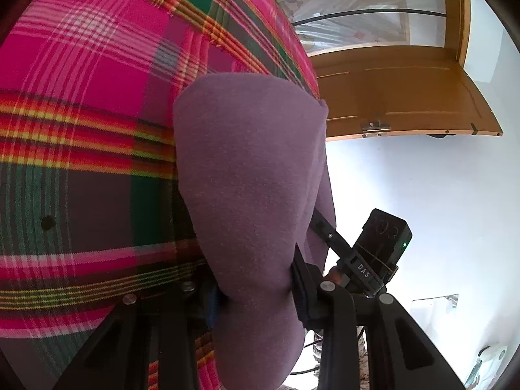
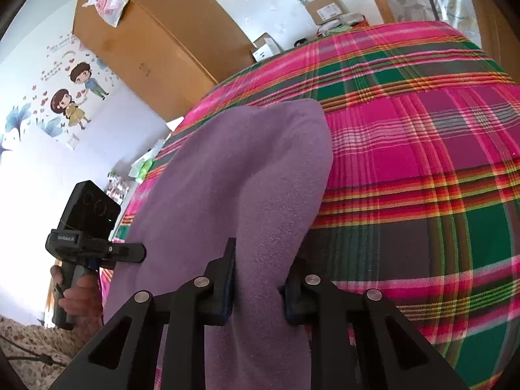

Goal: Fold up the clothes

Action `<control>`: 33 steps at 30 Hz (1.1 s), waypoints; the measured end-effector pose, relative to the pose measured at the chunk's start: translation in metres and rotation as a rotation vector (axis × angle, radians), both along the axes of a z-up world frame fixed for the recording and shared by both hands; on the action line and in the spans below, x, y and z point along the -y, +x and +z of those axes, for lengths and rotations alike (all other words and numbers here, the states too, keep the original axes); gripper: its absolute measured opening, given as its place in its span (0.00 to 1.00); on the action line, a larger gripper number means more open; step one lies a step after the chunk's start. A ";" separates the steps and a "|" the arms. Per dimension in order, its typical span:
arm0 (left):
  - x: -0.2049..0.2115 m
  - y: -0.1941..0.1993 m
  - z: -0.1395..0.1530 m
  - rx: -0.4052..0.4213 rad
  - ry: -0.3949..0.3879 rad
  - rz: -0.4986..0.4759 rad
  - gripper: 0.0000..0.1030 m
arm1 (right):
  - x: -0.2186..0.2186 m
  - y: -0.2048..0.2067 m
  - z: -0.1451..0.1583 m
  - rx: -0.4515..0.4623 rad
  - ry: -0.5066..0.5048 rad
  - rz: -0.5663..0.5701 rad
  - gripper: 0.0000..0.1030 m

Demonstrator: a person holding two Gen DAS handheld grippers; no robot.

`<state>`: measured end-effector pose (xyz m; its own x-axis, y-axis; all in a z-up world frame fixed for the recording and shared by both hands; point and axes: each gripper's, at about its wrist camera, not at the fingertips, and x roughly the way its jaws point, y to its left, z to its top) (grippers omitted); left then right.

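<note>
My left gripper (image 1: pixel 256 295) has its two black jaws pressed in on a thick fold of the purple cloth (image 1: pixel 250 169). The cloth fills the gap, so the jaws are only as far apart as the fold is thick. From there the soft purple cloth runs away from me and ends in a rounded edge, lying over the plaid blanket (image 1: pixel 81 97) — bright pink with green, red and yellow stripes.

My right gripper (image 2: pixel 256 287) does the same thing. Its jaws squeeze another bunch of the purple cloth (image 2: pixel 234 169), and the cloth bulges up between them. The rest spreads out ahead and to the left, on top of the plaid blanket (image 2: pixel 422 169).

Each camera sees the other tool too. In the left view, the right gripper (image 1: pixel 370 260) sits just beside the cloth's right edge. In the right view, the left gripper (image 2: pixel 87 237) is at the cloth's left edge, and the left hand (image 2: pixel 78 295) wraps around its handle.

Farther out I see a wooden door (image 1: pixel 399 94) against a white wall, a tall wooden wardrobe (image 2: pixel 149 42), cartoon stickers (image 2: pixel 74 97) of two kids on the wall, and some cardboard boxes (image 2: pixel 325 8) past the blanket.
</note>
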<state>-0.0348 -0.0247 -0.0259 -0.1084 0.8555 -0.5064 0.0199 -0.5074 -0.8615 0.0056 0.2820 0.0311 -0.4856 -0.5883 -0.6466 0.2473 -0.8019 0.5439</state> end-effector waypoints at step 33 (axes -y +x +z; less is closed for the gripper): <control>0.038 -0.096 0.039 -0.093 -0.034 0.102 0.35 | 0.092 -0.060 0.024 -0.057 -0.112 -0.019 0.22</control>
